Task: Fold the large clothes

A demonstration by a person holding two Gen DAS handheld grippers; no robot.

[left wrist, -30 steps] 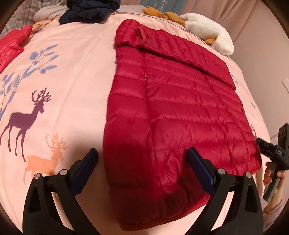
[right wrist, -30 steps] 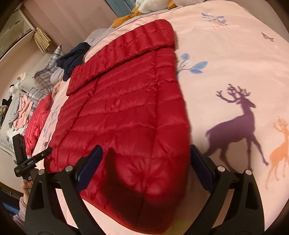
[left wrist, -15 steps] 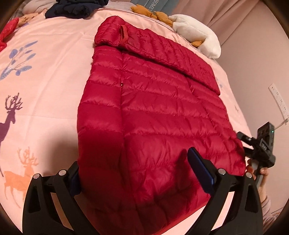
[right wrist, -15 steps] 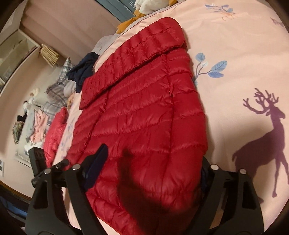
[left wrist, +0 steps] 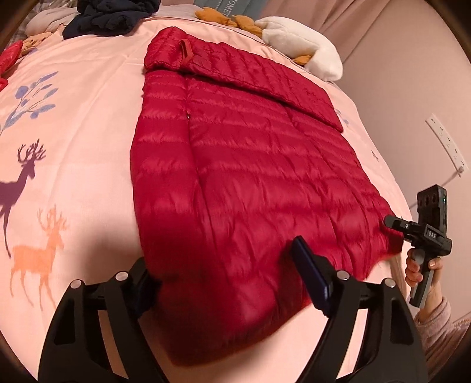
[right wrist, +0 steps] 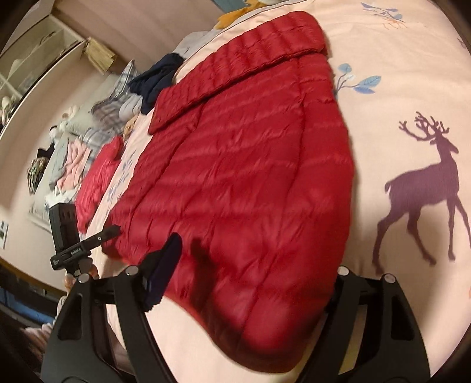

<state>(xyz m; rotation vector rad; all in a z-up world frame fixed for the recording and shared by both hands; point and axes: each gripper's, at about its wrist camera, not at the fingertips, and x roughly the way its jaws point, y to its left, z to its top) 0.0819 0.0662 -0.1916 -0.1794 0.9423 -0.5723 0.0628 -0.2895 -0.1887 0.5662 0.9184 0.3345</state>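
A red quilted down jacket (left wrist: 253,182) lies flat on the pink bed, a folded band across its far end. In the left wrist view my left gripper (left wrist: 229,280) is open, its jaws straddling the jacket's near corner, one finger under the edge and one on top. In the right wrist view the jacket (right wrist: 241,176) fills the middle, and my right gripper (right wrist: 250,280) is open astride the other near corner. Each gripper also shows in the other's view, the right gripper (left wrist: 394,224) and the left gripper (right wrist: 109,232), at the hem.
The pink bedspread (left wrist: 73,123) has deer and leaf prints. A dark navy garment (left wrist: 109,14), a white plush toy (left wrist: 303,47) and another red garment (right wrist: 100,176) lie at the bed's far edges. A wall with a socket (left wrist: 444,141) stands on the right.
Both grippers have moved forward onto the jacket's near hem, so the corners now lie between the open jaws. The jacket itself has not moved.
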